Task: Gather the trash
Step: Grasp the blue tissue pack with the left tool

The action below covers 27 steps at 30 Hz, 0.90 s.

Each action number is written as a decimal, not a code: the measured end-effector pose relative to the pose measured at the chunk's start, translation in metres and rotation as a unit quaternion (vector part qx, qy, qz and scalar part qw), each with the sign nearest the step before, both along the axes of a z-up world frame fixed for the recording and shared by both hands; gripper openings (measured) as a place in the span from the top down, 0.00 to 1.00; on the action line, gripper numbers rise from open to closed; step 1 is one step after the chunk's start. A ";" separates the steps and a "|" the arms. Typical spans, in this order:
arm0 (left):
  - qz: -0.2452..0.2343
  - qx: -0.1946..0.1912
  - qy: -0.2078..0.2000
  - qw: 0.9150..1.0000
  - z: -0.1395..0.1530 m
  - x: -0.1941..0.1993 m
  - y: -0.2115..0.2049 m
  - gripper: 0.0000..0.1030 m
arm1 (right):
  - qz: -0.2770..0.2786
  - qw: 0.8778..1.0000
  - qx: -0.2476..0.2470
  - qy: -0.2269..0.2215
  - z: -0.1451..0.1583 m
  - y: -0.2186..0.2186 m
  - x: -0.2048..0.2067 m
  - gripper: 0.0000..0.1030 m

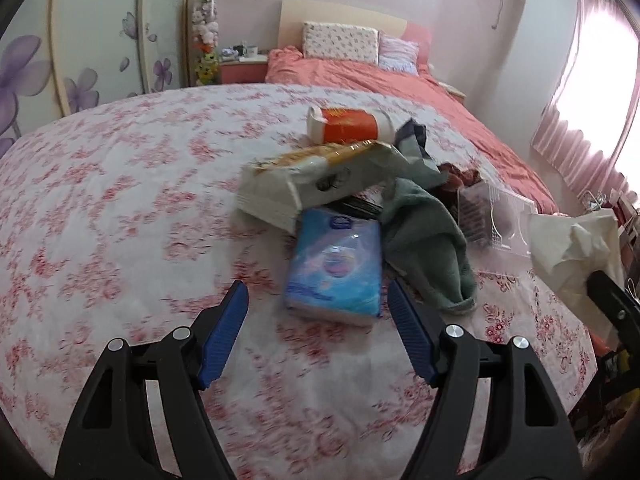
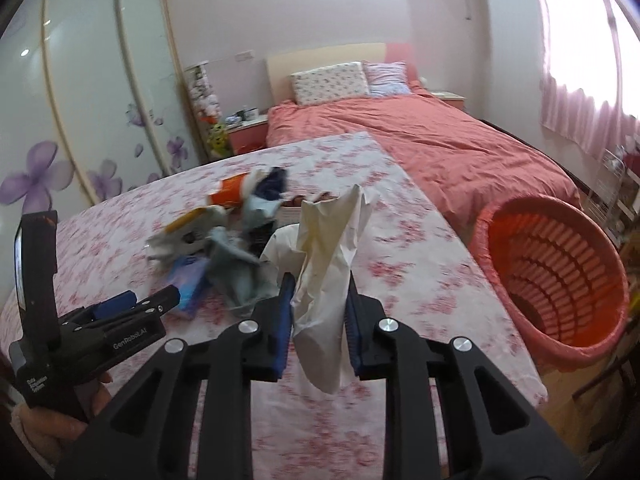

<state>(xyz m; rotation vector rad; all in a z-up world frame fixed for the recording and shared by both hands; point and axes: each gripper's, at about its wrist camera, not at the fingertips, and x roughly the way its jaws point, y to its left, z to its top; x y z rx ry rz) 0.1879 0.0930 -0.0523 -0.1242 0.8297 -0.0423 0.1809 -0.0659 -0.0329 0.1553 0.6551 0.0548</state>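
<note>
1. I see one blue tissue pack [image 1: 334,268].
2. One orange and white tube [image 1: 346,125].
3. One red basket [image 2: 554,276].
4. Two pillows [image 1: 340,40] [image 1: 398,54].
5. One crumpled paper [image 2: 328,276].

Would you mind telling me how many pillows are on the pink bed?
2: a floral pillow left against the headboard, and a striped pillow beside it on the right. Others may be hidden.

Crumpled paper [image 2: 326,276], slatted plastic basket [image 2: 560,264], glossy packet [image 1: 334,264]
</note>
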 end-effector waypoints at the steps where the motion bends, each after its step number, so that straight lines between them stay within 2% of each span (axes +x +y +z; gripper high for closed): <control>1: -0.001 0.001 0.003 1.000 -0.001 0.002 -0.002 0.30 | -0.004 1.000 0.001 0.001 -0.001 -0.004 0.000 0.77; 4: 0.002 0.012 0.006 1.000 -0.004 0.009 -0.008 0.24 | -0.015 1.000 0.004 0.003 -0.004 -0.015 0.001 0.77; 8: 0.003 0.027 0.016 0.999 -0.010 0.019 -0.013 0.24 | -0.023 1.000 0.008 0.007 -0.009 -0.025 0.001 0.77; 12: 0.002 0.025 0.028 0.999 -0.014 0.025 -0.014 0.24 | -0.029 0.999 0.010 0.009 -0.012 -0.032 0.002 0.77; 14: -0.001 0.019 0.028 0.999 -0.014 0.027 -0.014 0.27 | -0.032 0.999 0.012 0.011 -0.013 -0.035 0.003 0.77; 15: 0.001 0.023 0.028 0.999 -0.014 0.029 -0.015 0.31 | -0.033 0.999 0.013 0.011 -0.013 -0.037 0.002 0.77; 16: 0.000 0.023 0.026 0.999 -0.013 0.030 -0.015 0.42 | -0.034 0.999 0.013 0.011 -0.013 -0.038 0.002 0.77; 18: -0.005 0.024 0.024 0.999 -0.012 0.029 -0.015 0.48 | -0.035 0.999 0.013 0.009 -0.013 -0.039 0.000 0.77; 27: -0.012 0.012 0.008 1.000 0.000 0.002 -0.008 0.50 | -0.045 0.999 0.017 -0.007 -0.001 -0.048 -0.011 0.77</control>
